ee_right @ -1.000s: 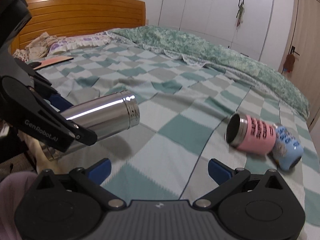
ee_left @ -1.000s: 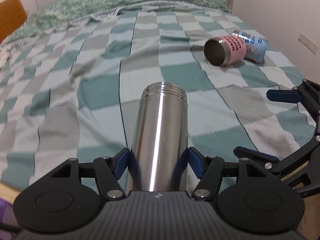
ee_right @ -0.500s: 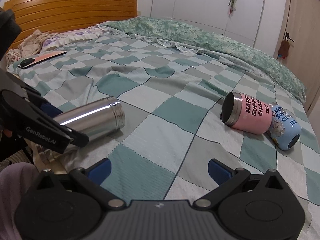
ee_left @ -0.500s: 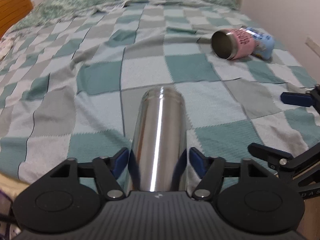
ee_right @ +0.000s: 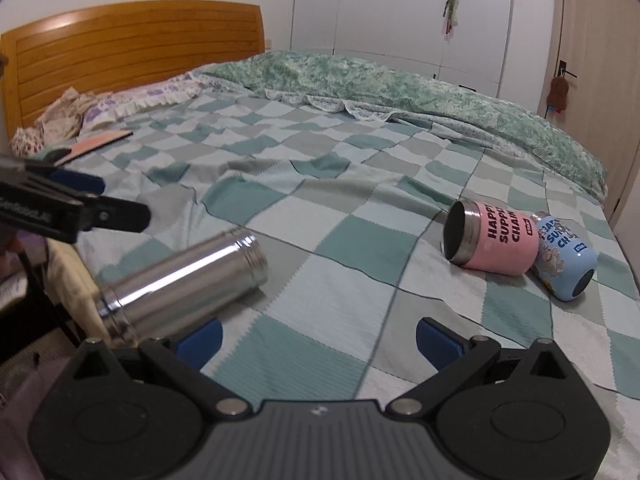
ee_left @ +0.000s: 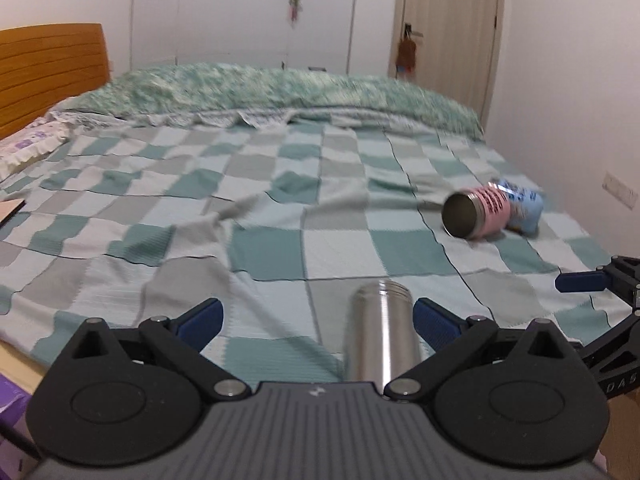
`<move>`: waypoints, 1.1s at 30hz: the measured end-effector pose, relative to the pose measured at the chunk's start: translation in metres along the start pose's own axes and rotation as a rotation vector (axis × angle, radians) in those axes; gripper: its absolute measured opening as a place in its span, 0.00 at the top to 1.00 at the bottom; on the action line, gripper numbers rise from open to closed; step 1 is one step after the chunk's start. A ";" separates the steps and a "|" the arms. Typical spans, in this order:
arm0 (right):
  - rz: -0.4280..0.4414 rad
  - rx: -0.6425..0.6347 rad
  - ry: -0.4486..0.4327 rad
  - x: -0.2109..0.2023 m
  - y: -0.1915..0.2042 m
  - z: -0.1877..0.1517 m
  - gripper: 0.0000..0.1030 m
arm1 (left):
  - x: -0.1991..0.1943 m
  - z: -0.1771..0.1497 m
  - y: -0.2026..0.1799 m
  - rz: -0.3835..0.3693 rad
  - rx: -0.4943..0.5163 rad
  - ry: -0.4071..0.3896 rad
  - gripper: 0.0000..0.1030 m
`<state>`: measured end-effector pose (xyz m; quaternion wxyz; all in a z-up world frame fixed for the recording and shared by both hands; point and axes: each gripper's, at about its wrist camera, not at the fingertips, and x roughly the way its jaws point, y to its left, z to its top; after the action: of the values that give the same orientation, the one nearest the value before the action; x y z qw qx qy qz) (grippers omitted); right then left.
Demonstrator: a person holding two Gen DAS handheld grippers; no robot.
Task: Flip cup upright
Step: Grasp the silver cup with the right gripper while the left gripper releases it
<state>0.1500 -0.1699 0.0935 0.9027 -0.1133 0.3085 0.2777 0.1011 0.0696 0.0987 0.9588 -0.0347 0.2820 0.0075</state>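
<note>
A plain steel cup lies on its side on the checked bedspread near the bed's front edge, mouth pointing away; it also shows in the right wrist view. My left gripper is open, and the cup lies loose by its right finger. A pink cup and a blue cup lie on their sides, touching, at the right; both show in the left wrist view, pink and blue. My right gripper is open and empty, above the bedspread.
The checked bedspread covers the bed, with a green quilt bunched at the far side. A wooden headboard and pillows are at the left. A wall runs along the bed's right side.
My left gripper has opened and let go of the steel cup, which now lies on the bed. The left gripper has tilted up and shifted left. The right gripper stays open.
</note>
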 end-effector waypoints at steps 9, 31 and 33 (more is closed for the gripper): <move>0.042 0.076 0.003 0.009 0.037 0.024 0.00 | -0.024 -0.017 0.046 0.051 0.012 -0.106 0.00; 0.064 0.352 0.207 0.111 0.067 0.045 0.07 | 0.003 -0.051 0.084 0.020 0.075 -0.179 0.00; 0.083 0.398 0.230 0.120 0.062 0.044 0.15 | 0.007 -0.051 0.086 0.019 0.084 -0.177 0.00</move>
<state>0.2149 -0.0504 0.0520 0.8538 0.0490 0.4626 0.2336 0.0766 0.1514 0.0471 0.9805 0.0089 0.1963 0.0076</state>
